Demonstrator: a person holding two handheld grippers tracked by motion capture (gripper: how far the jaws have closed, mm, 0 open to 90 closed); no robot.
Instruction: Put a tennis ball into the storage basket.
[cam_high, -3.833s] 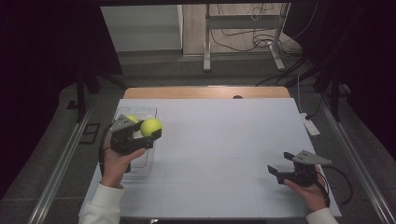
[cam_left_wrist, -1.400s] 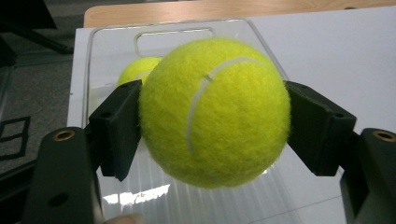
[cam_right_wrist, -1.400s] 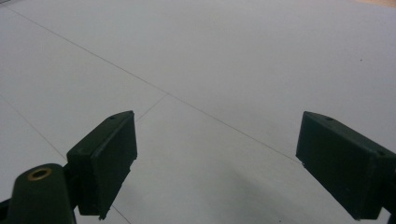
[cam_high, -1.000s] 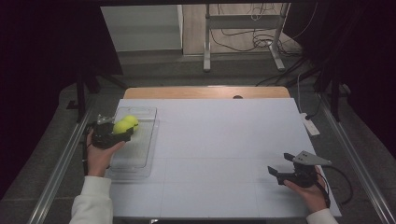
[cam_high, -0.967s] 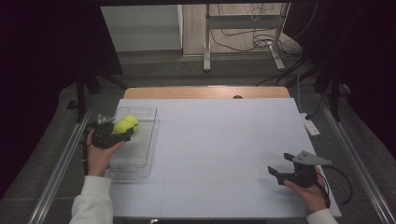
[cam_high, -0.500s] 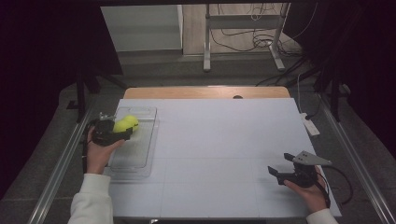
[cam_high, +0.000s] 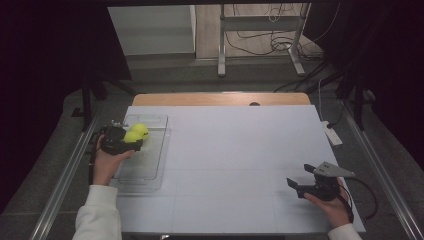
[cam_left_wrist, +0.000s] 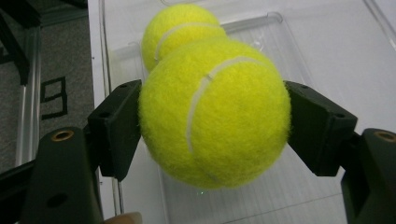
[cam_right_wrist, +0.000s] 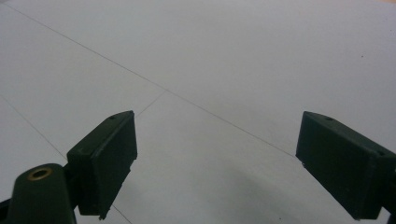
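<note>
A yellow tennis ball (cam_left_wrist: 215, 112) sits squeezed between the two black jaws of my left gripper (cam_left_wrist: 212, 126), which is shut on it. In the high view this gripper (cam_high: 127, 141) holds the ball (cam_high: 132, 136) over the far end of a clear plastic tray (cam_high: 145, 167) at the table's left. A second tennis ball (cam_left_wrist: 180, 28) lies in the tray (cam_left_wrist: 303, 42) just behind the held one, and in the high view it (cam_high: 141, 128) touches or nearly touches it. My right gripper (cam_high: 296, 185) rests open at the table's near right, with bare table between its jaws (cam_right_wrist: 215, 158).
The white table top (cam_high: 240, 145) carries thin grid lines. A white power strip (cam_high: 331, 134) lies at its right edge. Metal rails run along both sides, and a stand with cables is on the floor beyond the far edge.
Since the earliest frame my left gripper has carried the ball leftwards, from the tray's right side to over its far end. Over the last second it has barely shifted. The right gripper has stayed put.
</note>
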